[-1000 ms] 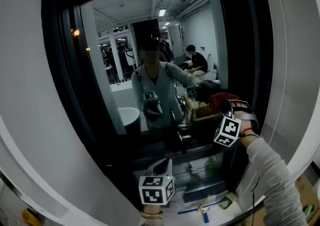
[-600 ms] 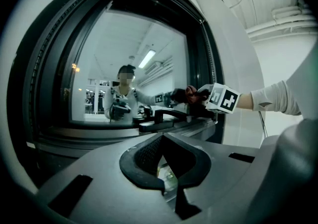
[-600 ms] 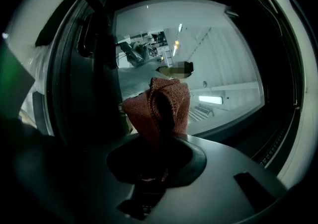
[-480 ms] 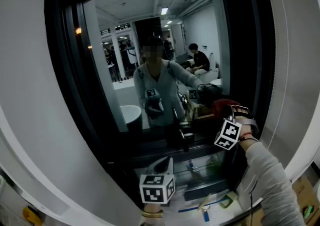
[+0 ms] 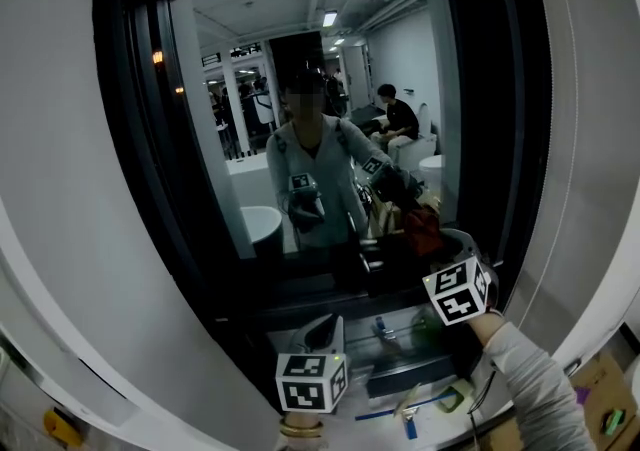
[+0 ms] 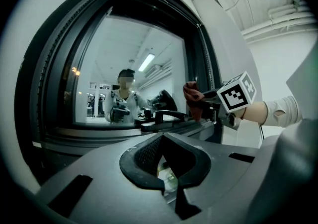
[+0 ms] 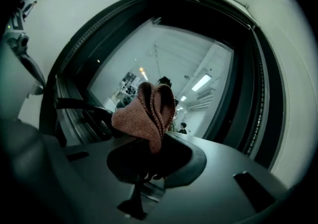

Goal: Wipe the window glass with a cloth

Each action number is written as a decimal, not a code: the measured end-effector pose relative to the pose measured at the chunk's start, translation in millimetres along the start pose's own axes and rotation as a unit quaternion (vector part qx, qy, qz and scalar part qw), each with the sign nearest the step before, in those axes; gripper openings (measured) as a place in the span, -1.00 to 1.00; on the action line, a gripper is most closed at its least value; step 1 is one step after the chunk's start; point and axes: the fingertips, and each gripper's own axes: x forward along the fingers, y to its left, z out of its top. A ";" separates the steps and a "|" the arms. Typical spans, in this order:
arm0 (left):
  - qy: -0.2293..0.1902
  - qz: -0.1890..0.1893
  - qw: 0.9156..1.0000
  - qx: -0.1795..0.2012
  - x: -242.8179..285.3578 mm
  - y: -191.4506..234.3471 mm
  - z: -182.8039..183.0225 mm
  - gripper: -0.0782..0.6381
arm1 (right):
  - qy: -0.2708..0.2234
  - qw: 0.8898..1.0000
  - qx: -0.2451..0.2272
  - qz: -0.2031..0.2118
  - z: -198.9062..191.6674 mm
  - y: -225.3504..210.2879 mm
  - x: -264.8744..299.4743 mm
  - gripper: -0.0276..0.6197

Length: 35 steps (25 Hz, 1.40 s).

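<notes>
**Red cloth clamped in the right tongs at the lower right of the pane**

The right tongs (image 7: 148,154) are closed on a folded cloth (image 7: 146,112). It is reddish-brown, with a coarse towelling weave, and its rounded folds stand up out of the dark, cupped pads like petals. In the head view the cloth (image 5: 422,225) sits by the lower right corner of the window glass (image 5: 300,89), close to the pane. Whether it actually presses on the glass cannot be told. Just below it is the right tongs' white cube with black square markers (image 5: 458,290), and a grey sleeve (image 5: 525,379) runs back from there.

The left tongs (image 6: 162,141) hang lower, in front of the sill and well apart from the cloth. Their textured black tips meet in a point with nothing between them.

The glass is smooth and mirror-like — it reflects a person holding both tools and a lit room with ceiling strip lights. A dark, ribbed window frame (image 5: 130,139) surrounds it, set in a pale, matt wall (image 5: 50,189). A slim black lever handle (image 6: 167,114) lies along the bottom rail of the frame.
</notes>
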 end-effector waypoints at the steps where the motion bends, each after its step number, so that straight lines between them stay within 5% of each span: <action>1: 0.000 0.000 1.000 -0.001 -1.7 -0.3 -2.5 -0.77 | -0.010 1.000 0.014 0.004 2.1 8.4 -7.7 -0.76; 7: -0.005 0.003 1.000 -0.003 -13.3 -3.7 -12.8 -0.77 | -0.043 0.994 0.090 0.037 2.2 61.7 -51.3 -0.76; 15: -0.010 0.005 1.000 -0.021 -31.1 -5.0 -21.7 -0.77 | -0.025 0.978 0.185 0.089 -16.6 127.4 -92.8 -0.76; 35: 0.027 0.015 0.998 -0.046 -61.3 -15.6 -73.5 -0.77 | -0.001 0.954 0.250 0.167 -49.6 196.8 -158.1 -0.76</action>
